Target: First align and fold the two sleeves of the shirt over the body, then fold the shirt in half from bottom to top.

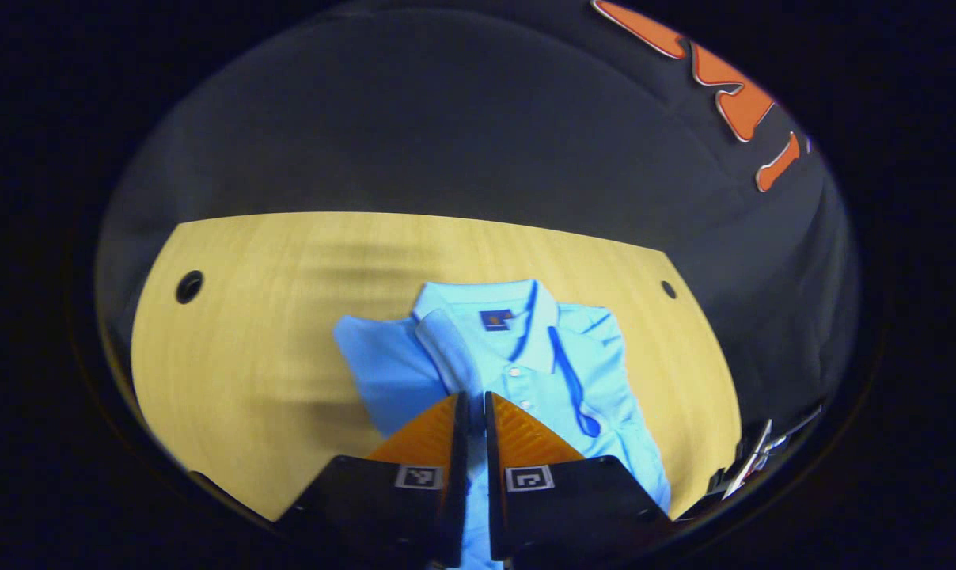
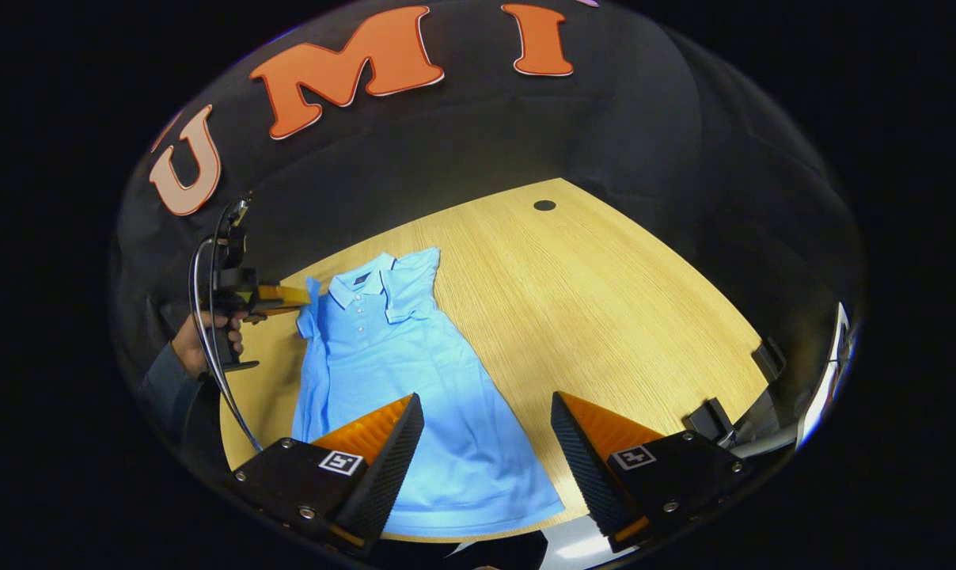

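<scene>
Shirt position: the light blue shirt (image 2: 403, 372) lies flat on the wooden table (image 2: 605, 317), collar far, hem at the near edge; long axis runs from hem to collar.
Sleeves: one (image 2: 415, 281) already lies over the body; the other (image 2: 308, 317) is at the left gripper (image 2: 284, 297).
Left gripper: fingers nearly pressed together; whether cloth is pinched, I cannot tell.
Right gripper (image 2: 486, 443): spread wide, empty, above the hem, so nearer to it.
Room: bare wood on the shirt's right side.

Light blue polo shirt (image 2: 415, 380) with darker blue collar trim (small dark chest patch with orange mark); pale yellow wood-grain table (image 2: 605, 301); black booth wall (image 1: 446, 119).
</scene>
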Motion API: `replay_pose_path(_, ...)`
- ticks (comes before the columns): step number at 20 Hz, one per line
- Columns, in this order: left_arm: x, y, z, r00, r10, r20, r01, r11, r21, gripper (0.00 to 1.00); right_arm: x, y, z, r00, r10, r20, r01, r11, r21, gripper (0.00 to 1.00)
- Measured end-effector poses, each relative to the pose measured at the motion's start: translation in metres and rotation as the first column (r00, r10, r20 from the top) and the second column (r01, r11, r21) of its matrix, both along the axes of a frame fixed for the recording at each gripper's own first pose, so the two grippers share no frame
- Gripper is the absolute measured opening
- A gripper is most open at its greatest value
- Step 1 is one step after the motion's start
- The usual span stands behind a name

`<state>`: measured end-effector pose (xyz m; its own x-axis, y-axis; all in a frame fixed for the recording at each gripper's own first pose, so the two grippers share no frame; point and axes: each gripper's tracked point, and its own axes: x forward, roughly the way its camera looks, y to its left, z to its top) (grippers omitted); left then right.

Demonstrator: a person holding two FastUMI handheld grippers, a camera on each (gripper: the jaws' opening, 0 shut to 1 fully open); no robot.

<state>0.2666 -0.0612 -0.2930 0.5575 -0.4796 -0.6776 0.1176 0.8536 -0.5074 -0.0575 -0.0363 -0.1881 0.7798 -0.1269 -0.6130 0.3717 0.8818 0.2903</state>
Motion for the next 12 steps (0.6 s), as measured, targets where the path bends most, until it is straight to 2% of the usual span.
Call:
replay_pose_path(1,-0.004,-0.013,0.007,1.0,-0.027,0.007,0.028,0.998,-0.054,0.42,-0.002,0.003,-0.002,1.0,0.005,-0.004,-0.005,1.0,0.003,0.98)
replay_pose_path(2,-0.01,-0.019,0.013,0.999,-0.041,0.015,0.042,0.996,-0.084,0.5,-0.004,0.005,-0.005,1.0,0.015,-0.011,-0.015,1.0,0.0,0.98)
replay_pose_path(3,-0.016,-0.013,0.018,0.999,-0.03,0.024,0.031,0.997,-0.077,0.73,-0.005,0.005,-0.007,1.0,0.024,-0.016,-0.024,1.0,-0.002,0.98)
replay_pose_path(5,-0.038,0.011,0.023,0.999,-0.005,0.04,0.006,1.0,-0.024,0.99,-0.004,0.01,-0.012,0.998,0.057,-0.017,-0.056,0.998,0.008,0.98)
replay_pose_path(7,-0.073,0.033,0.027,0.999,0.018,0.051,-0.02,0.999,0.044,1.0,-0.008,0.014,-0.023,0.994,0.108,-0.036,-0.107,0.994,0.013,0.99)
replay_pose_path(8,-0.09,0.04,0.03,0.998,0.026,0.056,-0.03,0.998,0.059,0.97,-0.012,0.018,-0.03,0.989,0.141,-0.049,-0.14,0.99,0.02,0.99)
replay_pose_path(9,-0.126,0.048,0.031,0.998,0.048,0.042,-0.051,0.996,0.076,0.98,-0.017,0.02,-0.04,0.981,0.179,-0.072,-0.177,0.984,0.027,0.99)
replay_pose_path(12,-0.181,0.058,0.027,0.996,0.08,0.03,-0.082,0.991,0.104,1.0,-0.026,0.025,-0.06,0.965,0.238,-0.111,-0.235,0.971,0.034,0.99)
